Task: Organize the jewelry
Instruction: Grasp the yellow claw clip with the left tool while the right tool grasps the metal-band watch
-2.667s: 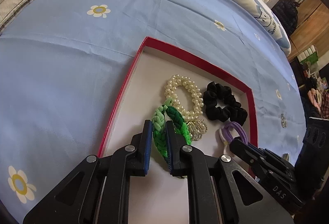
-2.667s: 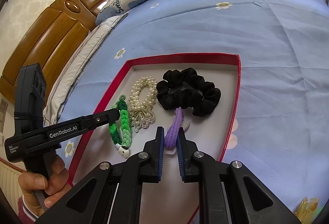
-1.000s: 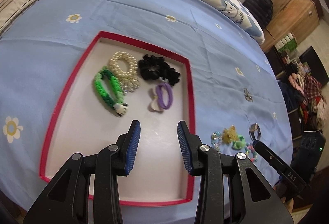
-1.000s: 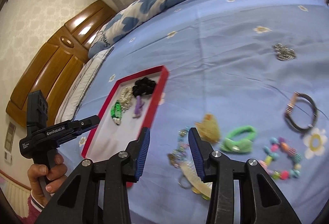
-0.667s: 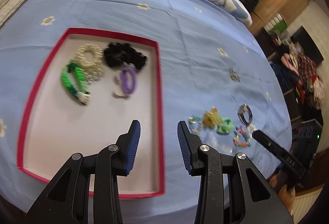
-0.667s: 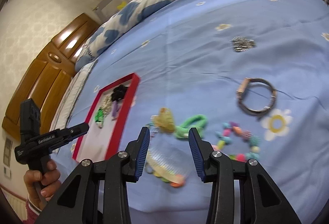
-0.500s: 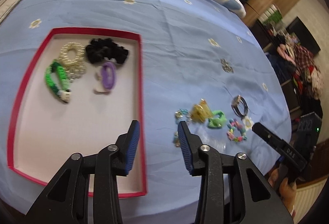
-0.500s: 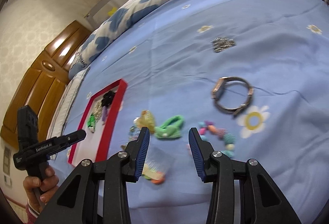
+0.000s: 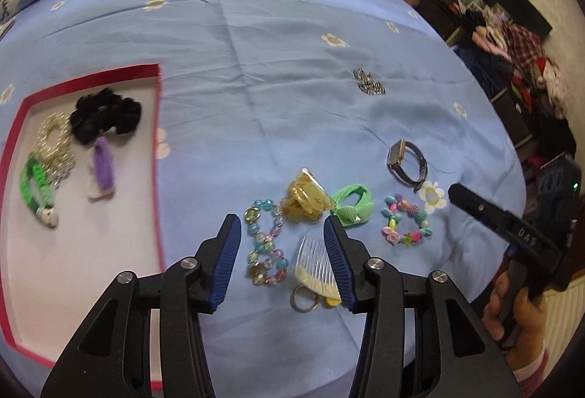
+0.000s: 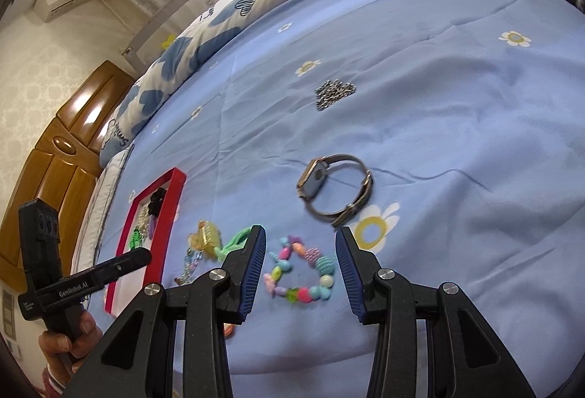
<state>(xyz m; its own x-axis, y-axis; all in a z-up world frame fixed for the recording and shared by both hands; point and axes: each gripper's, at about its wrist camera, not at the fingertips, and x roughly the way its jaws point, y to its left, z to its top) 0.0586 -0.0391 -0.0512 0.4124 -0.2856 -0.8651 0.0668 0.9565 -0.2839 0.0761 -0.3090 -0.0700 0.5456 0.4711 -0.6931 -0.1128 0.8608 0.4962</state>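
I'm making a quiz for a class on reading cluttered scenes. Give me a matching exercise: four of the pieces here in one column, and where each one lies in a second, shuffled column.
Things:
1. black scrunchie
2. watch
3. clear comb
4. colourful bead bracelet

Places:
A. on the sheet, seen between the open fingers of the right gripper
B. inside the red-rimmed tray
C. on the sheet, partly behind the right-hand finger of the left gripper
D. on the sheet beside a printed daisy, beyond the bead bracelet

Pairs: 1-B, 2-D, 3-C, 4-A

Left gripper [image 9: 282, 250], jaws just opening, hovers over comb [image 9: 314, 261] and bracelet [image 9: 265, 244].
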